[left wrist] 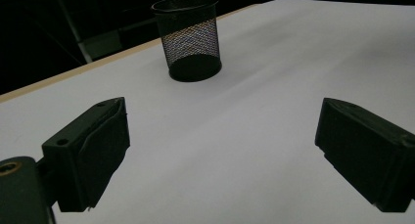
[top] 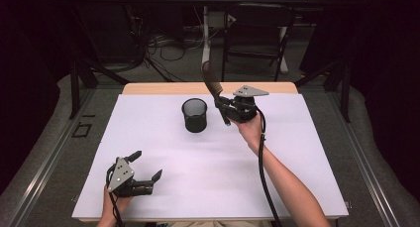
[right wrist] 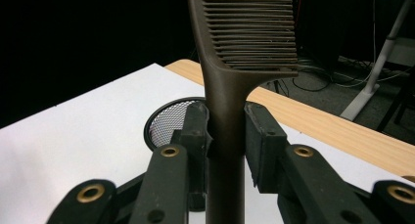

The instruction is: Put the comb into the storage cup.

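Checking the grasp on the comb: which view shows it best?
Right gripper view: the comb stands close up, teeth at top, its handle clamped between the jaws of the right gripper. High view shows it small and dark, angled up beside the mesh cup. Left gripper view gives the cup, not the comb.

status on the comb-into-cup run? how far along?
Done: the right gripper is shut on the comb by its handle and has it lifted off the table, teeth end up. In hand: the comb sits beside the mesh cup, not yet over its mouth. Left: probably move across, lower the comb in, release. The left gripper rests open near the table's front edge.
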Available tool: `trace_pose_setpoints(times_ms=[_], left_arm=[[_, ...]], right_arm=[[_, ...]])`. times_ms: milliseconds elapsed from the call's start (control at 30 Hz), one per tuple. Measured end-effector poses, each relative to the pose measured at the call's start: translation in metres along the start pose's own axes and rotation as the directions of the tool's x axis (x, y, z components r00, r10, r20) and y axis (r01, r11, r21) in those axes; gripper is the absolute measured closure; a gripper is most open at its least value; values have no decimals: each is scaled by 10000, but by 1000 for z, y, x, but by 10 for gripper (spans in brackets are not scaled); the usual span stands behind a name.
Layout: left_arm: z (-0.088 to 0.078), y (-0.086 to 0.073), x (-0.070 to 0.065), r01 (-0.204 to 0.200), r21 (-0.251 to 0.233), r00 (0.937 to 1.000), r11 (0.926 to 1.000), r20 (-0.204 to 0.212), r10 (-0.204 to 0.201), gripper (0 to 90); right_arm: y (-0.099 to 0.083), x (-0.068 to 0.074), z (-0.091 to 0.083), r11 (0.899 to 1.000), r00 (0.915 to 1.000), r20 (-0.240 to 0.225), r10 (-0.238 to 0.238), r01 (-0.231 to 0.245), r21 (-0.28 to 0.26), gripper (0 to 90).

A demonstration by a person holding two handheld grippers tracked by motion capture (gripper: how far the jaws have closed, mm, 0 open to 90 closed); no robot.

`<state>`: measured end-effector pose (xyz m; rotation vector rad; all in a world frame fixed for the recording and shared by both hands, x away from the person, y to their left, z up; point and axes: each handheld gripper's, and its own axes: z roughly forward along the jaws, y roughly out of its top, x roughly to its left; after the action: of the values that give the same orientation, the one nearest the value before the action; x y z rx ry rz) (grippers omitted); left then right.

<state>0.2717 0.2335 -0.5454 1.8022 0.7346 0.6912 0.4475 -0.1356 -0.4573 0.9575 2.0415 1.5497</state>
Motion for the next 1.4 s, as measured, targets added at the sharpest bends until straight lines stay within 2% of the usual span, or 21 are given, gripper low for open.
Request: trace_pose_setpoints(times_ms=[300, 1400], left_arm=[[0, 0, 0, 3, -27, 10000, 10000, 15, -2, 62], [0, 0, 0, 38, -50, 10000, 10000, 8, -38, 63]], right_arm=[[2, -1, 5, 9997, 9999, -1, 162, -162, -179, 725], [12, 3, 25, 9986, 9999, -35, -126, 124, -517, 725]])
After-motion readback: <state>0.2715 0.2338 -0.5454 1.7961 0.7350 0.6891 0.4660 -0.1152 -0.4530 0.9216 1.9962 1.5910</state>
